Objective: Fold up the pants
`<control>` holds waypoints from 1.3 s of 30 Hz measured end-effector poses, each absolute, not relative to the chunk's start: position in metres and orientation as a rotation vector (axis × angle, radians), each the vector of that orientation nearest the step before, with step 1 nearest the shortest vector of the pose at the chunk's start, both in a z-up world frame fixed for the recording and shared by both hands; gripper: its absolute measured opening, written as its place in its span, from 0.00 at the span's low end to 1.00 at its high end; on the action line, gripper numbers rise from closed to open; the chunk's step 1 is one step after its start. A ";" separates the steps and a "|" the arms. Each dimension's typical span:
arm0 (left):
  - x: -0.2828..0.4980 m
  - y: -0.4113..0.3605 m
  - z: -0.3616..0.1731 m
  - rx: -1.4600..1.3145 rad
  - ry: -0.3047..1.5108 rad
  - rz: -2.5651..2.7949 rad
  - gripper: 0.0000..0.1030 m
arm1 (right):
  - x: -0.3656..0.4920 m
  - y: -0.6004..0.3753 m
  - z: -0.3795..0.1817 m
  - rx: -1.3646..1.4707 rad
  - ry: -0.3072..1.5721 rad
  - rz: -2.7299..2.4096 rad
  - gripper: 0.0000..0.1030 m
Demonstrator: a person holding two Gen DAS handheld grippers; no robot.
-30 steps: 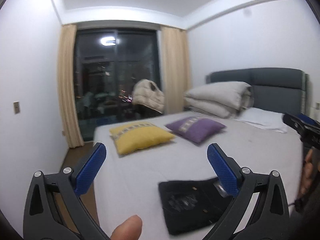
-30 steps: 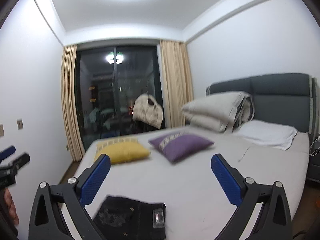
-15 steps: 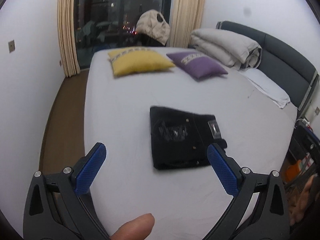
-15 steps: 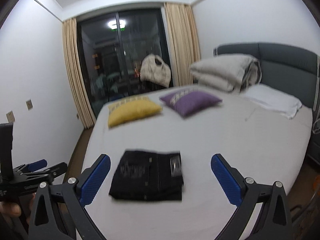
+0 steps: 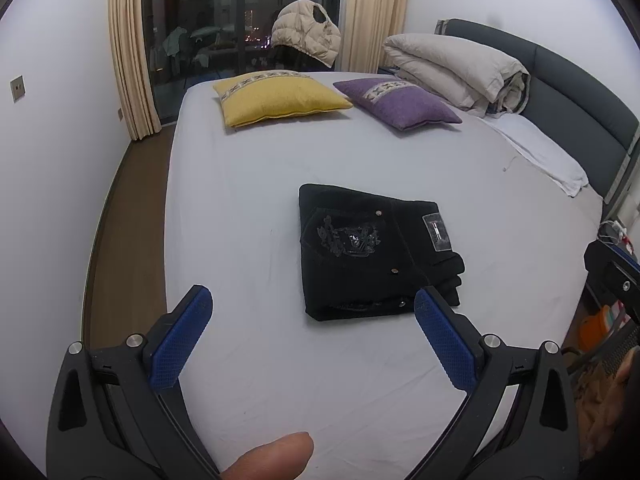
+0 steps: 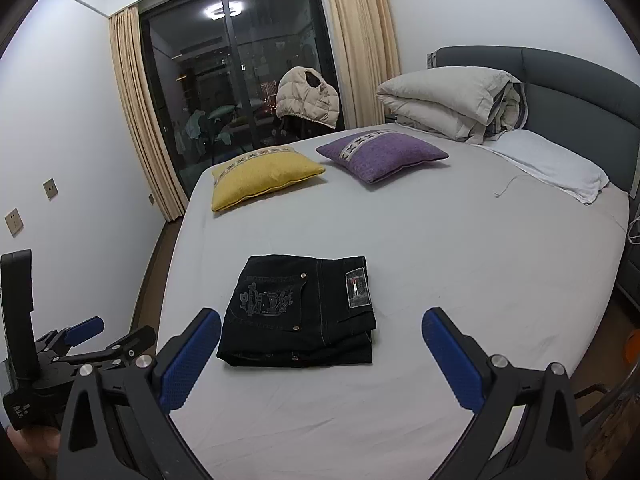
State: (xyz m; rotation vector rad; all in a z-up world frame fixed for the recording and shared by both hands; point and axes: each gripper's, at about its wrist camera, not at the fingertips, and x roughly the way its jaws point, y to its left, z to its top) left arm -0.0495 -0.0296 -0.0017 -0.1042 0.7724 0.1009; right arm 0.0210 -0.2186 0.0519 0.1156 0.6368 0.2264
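Bedroom's white-sheeted bed (image 5: pixel 248 184) is carrying the folded black denim pants (image 5: pixel 368 252) mid-mattress, well short of the yellow cushion (image 5: pixel 276 96). Left gripper (image 5: pixel 312 340) and right gripper (image 6: pixel 320 356) are both hovering spread wide, empty, pants lying straight ahead.

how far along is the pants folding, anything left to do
Done, by the look of it: the black pants lie as a compact stacked rectangle on the bed. Nothing is in hand; the left gripper and right gripper are both open and empty, short of the pants. Nothing obvious remains.
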 end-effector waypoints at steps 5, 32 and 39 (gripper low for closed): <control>-0.049 -0.028 -0.005 -0.103 0.789 0.095 1.00 | 0.022 -0.212 0.051 0.099 0.649 0.243 1.00; -0.043 -0.031 -0.014 -0.107 0.808 0.096 1.00 | 0.029 -0.201 0.041 0.095 0.691 0.254 1.00; -0.043 -0.031 -0.015 -0.109 0.810 0.095 1.00 | 0.028 -0.201 0.037 0.097 0.698 0.254 1.00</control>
